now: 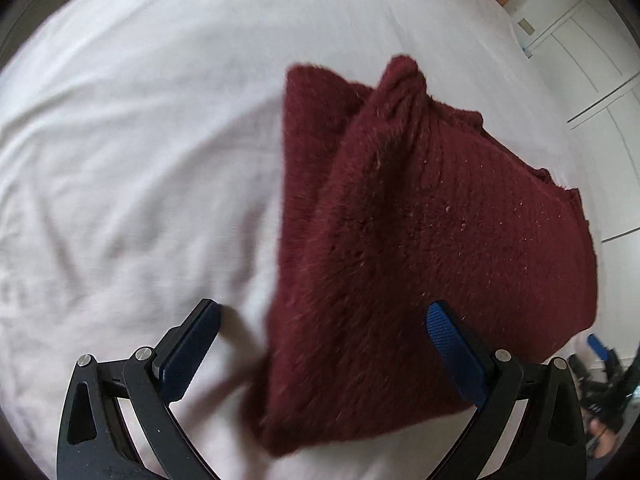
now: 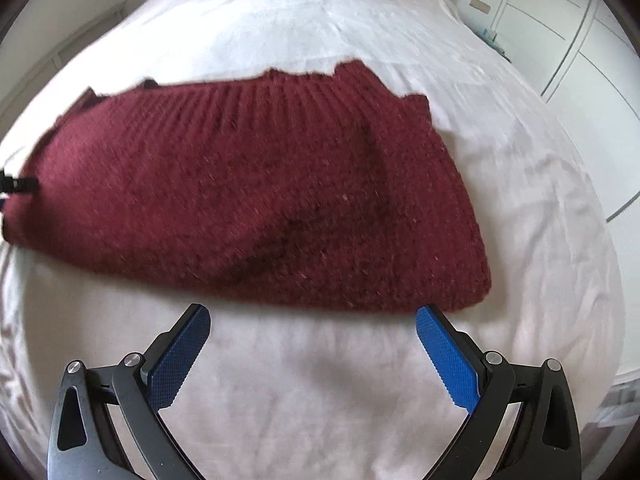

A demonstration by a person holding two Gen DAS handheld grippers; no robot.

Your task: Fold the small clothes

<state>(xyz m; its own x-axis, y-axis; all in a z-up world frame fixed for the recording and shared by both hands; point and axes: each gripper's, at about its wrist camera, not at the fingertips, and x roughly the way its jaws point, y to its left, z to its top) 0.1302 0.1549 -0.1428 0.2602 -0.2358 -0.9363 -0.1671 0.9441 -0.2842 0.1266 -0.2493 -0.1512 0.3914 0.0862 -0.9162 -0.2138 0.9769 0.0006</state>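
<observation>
Both grippers, left (image 1: 324,344) & right (image 2: 313,344), jaws apart, empty. Knit (image 2: 248,196) soft, thick, floppy; prob best pinched at near-right corner.

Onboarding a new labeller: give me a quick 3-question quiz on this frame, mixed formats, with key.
1. True or false: the left gripper is clamped on the maroon knit garment.
2. Multiple choice: in the right wrist view, what lies between the tips of the right gripper? A) a garment corner B) bare white bedsheet C) a hanger
3. Fill in: in the right wrist view, the garment's ribbed band runs along its ___ edge, away from the camera.

Key:
1. False; its jaws stand wide apart, and the garment only lies in front of them.
2. B
3. far
</observation>
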